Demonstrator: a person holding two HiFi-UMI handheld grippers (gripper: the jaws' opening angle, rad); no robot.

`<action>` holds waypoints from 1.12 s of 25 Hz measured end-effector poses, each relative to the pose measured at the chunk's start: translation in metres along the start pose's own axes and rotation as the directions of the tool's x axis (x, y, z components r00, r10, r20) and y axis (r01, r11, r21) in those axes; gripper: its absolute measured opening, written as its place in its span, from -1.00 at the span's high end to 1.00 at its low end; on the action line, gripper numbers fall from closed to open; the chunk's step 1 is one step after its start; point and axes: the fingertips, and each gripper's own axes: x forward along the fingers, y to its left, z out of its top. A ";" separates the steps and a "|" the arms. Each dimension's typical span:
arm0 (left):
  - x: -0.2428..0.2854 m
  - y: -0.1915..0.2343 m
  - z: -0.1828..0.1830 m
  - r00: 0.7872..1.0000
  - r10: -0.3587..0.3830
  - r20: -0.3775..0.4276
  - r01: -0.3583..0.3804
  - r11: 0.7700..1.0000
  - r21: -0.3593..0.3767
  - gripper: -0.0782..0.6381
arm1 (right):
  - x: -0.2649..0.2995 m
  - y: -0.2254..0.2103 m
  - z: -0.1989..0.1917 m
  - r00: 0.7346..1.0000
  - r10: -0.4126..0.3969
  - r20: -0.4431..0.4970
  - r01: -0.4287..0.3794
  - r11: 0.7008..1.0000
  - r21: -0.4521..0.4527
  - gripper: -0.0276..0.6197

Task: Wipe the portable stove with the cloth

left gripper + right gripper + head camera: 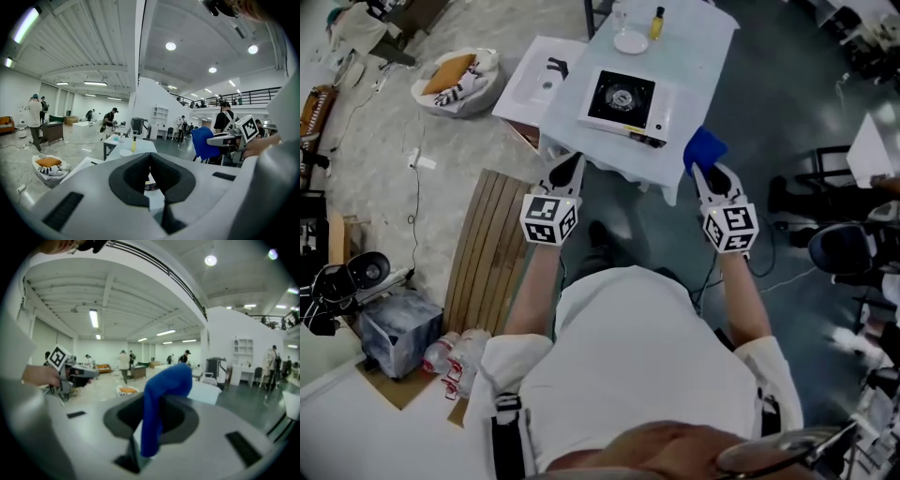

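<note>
The portable stove [623, 98], black on top with a white body, sits on a table under a white cover [694, 56]. Both grippers hang in the air just short of the table's near edge. My right gripper [701, 172] is shut on a blue cloth [704, 147], which stands up from the jaws and flops over [161, 390]. My left gripper [570, 167] is at the left, level with the right one, shut with nothing in it [150, 161]. The left gripper view also shows the blue cloth [202, 143] off to the right.
A white plate [630, 41] and a yellow bottle [657, 22] stand at the table's far end. On the floor at left lie a white basin [539, 80], a wooden pallet [492, 248] and a bag [459, 80]. Chairs [839, 248] crowd the right side.
</note>
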 end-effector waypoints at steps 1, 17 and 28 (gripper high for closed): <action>0.005 0.007 0.002 1.000 -0.008 -0.002 0.008 1.000 0.001 0.69 | 0.006 0.000 0.002 1.000 -0.008 0.000 0.008 1.000 0.001 0.63; 0.056 0.098 0.016 0.992 -0.115 -0.051 0.116 0.993 0.018 0.69 | 0.094 0.023 0.017 0.996 -0.071 -0.052 0.071 0.997 0.001 0.63; 0.084 0.109 0.017 0.990 -0.120 -0.074 0.120 0.993 -0.002 0.69 | 0.120 -0.003 0.020 0.994 -0.082 -0.072 0.084 0.996 0.016 0.63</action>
